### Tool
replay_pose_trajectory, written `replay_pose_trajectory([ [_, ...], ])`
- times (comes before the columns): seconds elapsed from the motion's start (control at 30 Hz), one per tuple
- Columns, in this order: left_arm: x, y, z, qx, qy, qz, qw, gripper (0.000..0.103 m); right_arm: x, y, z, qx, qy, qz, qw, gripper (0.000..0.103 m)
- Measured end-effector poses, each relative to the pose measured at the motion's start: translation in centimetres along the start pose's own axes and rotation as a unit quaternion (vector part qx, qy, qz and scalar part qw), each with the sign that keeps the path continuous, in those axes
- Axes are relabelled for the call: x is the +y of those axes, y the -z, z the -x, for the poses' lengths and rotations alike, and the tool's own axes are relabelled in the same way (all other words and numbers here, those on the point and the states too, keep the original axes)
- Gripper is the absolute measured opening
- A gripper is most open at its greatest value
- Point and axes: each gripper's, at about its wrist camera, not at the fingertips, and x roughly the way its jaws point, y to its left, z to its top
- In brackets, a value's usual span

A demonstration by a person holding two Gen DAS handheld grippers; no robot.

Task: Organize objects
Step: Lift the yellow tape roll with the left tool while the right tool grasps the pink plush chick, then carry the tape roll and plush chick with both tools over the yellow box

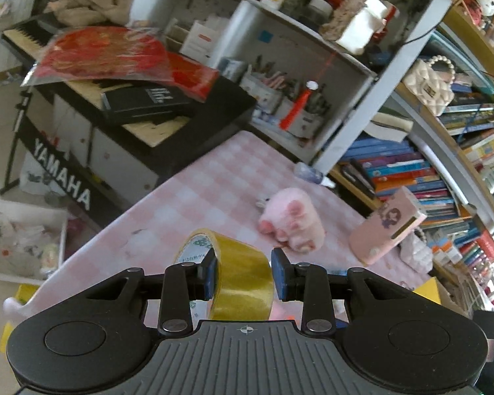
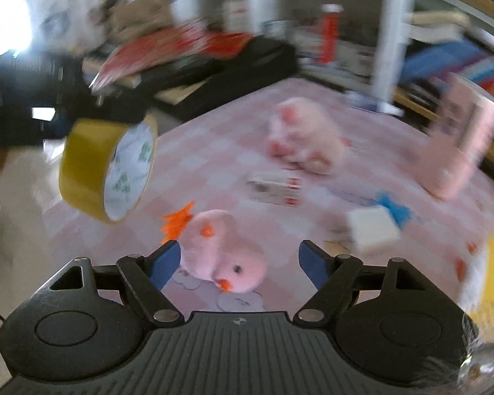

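The left gripper (image 1: 243,275) is clamping a roll of yellow tape (image 1: 243,283) by its band, white printed core showing, and holding it up over the pink checked tablecloth (image 1: 197,194). The right gripper (image 2: 239,263) is standing wide and empty around a pink plush chick (image 2: 224,253) with orange tufts, without touching it. On the grey shelf (image 1: 345,59), tubs are holding pens (image 1: 280,82); the right wrist view is blurring a small box (image 2: 275,189) and a white block (image 2: 372,228).
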Motion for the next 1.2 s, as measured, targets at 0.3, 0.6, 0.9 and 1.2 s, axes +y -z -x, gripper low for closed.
replay_pose_trajectory([
  [0.3,0.8,0.8,0.2,0.019,-0.013,0.004,0.9997,0.031,1.2,-0.8,-5.1,0.051,-0.009,0.064,0.997,0.062],
  [0.6,-1.6,0.5,0.3,0.028,0.044,-0.037,0.9980,0.031,-2.0,-1.4,0.5,0.001,0.016,-0.049,0.999,0.060],
  [0.9,-4.7,2.4,1.6,0.053,0.124,-0.091,0.9867,0.031,-3.3,1.4,8.8,-0.053,0.104,-0.128,0.985,0.060],
  [1.2,-4.9,4.9,4.2,0.076,0.159,-0.120,0.9770,0.031,-1.6,5.7,13.4,-0.067,0.171,-0.208,0.961,0.060],
])
